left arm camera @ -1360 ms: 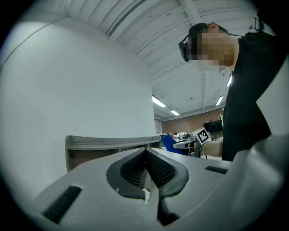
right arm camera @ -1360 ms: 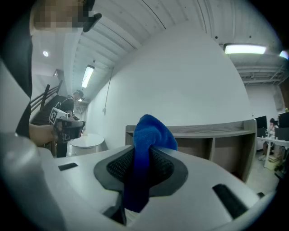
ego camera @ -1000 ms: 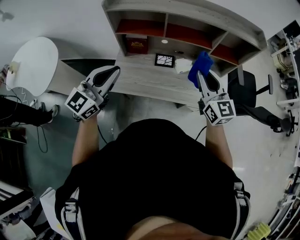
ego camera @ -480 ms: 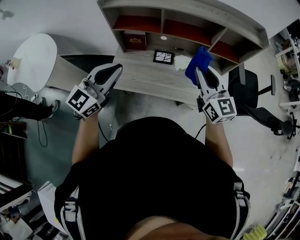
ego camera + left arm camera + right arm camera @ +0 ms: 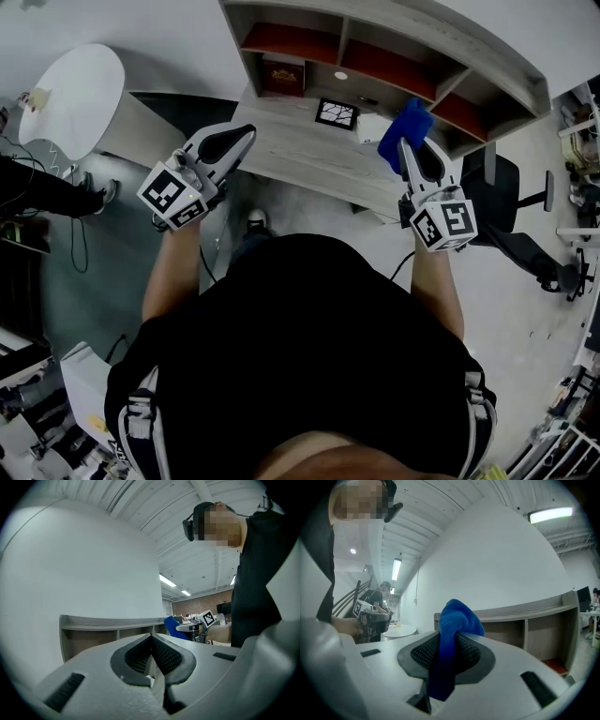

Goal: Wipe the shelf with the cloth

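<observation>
Op: Both grippers have drifted slightly toward the shelf (image 5: 441, 49) over the last second, and the head camera has swung, so the shelf now sits further right in frame. A shoe (image 5: 255, 221) has come into view below the desk (image 5: 300, 155) edge.

Desk: Jaw states?

Op: Left gripper (image 5: 151, 638): jaws pressed together, nothing between them, held over the desk's near left edge. Right gripper (image 5: 449, 651): pinching the blue cloth (image 5: 455, 618), which bunches up above the pads and hangs down between them.

Desk: Cloth position relative to the shelf?

Op: I see it in the air over the right part of the desk, in front of the right-hand lower compartments. In the right gripper view the shelf stands beyond the cloth, apart from it.

Desk: Other items?

Op: Small framed picture (image 5: 337, 112) on the desk at the shelf's foot; red box (image 5: 283, 75) in a left compartment; round white table (image 5: 75, 94) to the left; black office chair (image 5: 511, 192) to the right.
</observation>
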Action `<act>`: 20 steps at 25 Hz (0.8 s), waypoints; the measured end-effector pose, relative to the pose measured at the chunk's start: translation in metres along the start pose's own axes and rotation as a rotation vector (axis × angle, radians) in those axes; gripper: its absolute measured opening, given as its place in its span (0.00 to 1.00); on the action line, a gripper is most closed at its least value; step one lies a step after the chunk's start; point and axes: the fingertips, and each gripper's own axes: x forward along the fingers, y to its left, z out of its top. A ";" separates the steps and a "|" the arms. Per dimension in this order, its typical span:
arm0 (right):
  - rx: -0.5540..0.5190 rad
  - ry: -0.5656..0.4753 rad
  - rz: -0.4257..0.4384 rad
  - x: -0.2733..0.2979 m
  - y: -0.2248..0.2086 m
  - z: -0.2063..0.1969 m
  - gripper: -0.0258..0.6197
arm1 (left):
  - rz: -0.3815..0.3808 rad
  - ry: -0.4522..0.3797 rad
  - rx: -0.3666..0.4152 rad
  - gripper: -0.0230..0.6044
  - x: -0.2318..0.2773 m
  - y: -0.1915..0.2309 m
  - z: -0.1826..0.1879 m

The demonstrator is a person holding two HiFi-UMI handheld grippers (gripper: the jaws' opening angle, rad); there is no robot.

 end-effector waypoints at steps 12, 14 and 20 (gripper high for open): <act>-0.009 0.041 -0.009 0.017 0.012 -0.009 0.18 | -0.002 0.007 -0.013 0.06 -0.011 0.022 -0.012; -0.011 0.044 -0.005 0.023 0.016 -0.009 0.18 | -0.005 0.007 -0.011 0.06 -0.014 0.027 -0.012; -0.016 0.046 -0.004 0.048 0.030 -0.009 0.18 | -0.003 0.009 -0.015 0.06 -0.027 0.053 -0.015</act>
